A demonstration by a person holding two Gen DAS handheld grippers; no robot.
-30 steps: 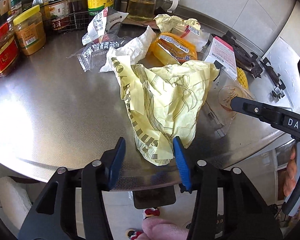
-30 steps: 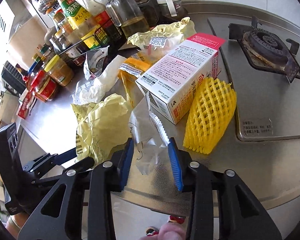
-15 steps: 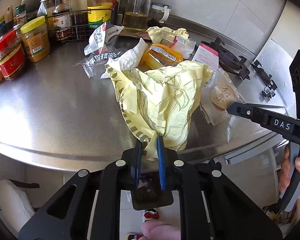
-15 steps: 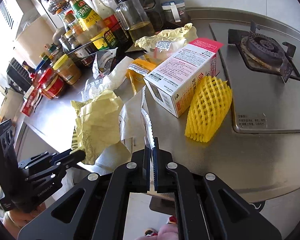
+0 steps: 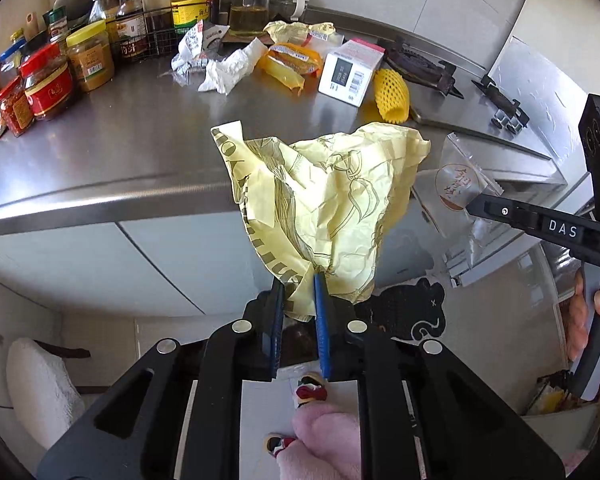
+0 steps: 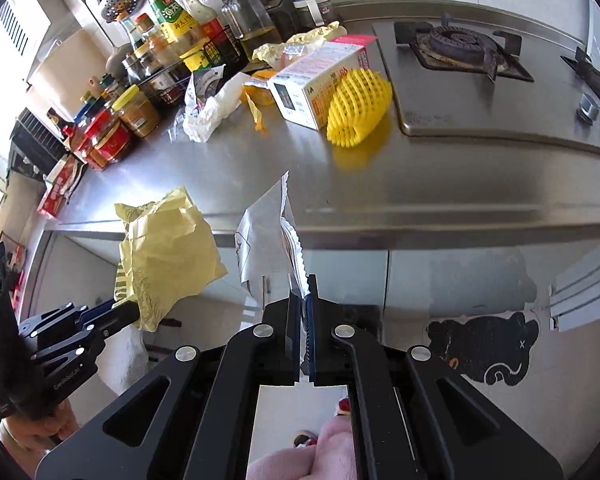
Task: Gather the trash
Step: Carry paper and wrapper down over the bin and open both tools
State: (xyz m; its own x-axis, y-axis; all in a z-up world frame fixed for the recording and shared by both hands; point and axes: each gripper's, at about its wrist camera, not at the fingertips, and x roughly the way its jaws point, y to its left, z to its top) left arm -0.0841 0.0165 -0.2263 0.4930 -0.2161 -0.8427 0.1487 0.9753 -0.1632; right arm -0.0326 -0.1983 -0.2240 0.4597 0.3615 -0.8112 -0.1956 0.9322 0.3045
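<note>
My left gripper (image 5: 298,280) is shut on the bottom of a crumpled pale yellow paper wrapper (image 5: 324,196), held in the air just off the front edge of the steel counter (image 5: 100,152). My right gripper (image 6: 304,292) is shut on a clear plastic packet (image 6: 268,240) with a serrated edge and a round printed label, also held off the counter's edge. Each gripper shows in the other's view: the right gripper (image 5: 474,206) with the clear packet (image 5: 458,188), the left gripper (image 6: 120,312) with the yellow wrapper (image 6: 168,256).
Still on the counter lie a yellow foam net (image 6: 358,108), a white and pink carton (image 6: 316,84), an orange packet (image 5: 288,60), crumpled white paper (image 5: 228,72) and more wrappers. Jars and bottles (image 5: 88,56) crowd the back left. A gas hob (image 6: 456,48) is at the right.
Both grippers closed on their pieces of trash, then pulled back from the counter, so the yellow wrapper and the clear packet now hang off the front edge instead of lying on the steel.
</note>
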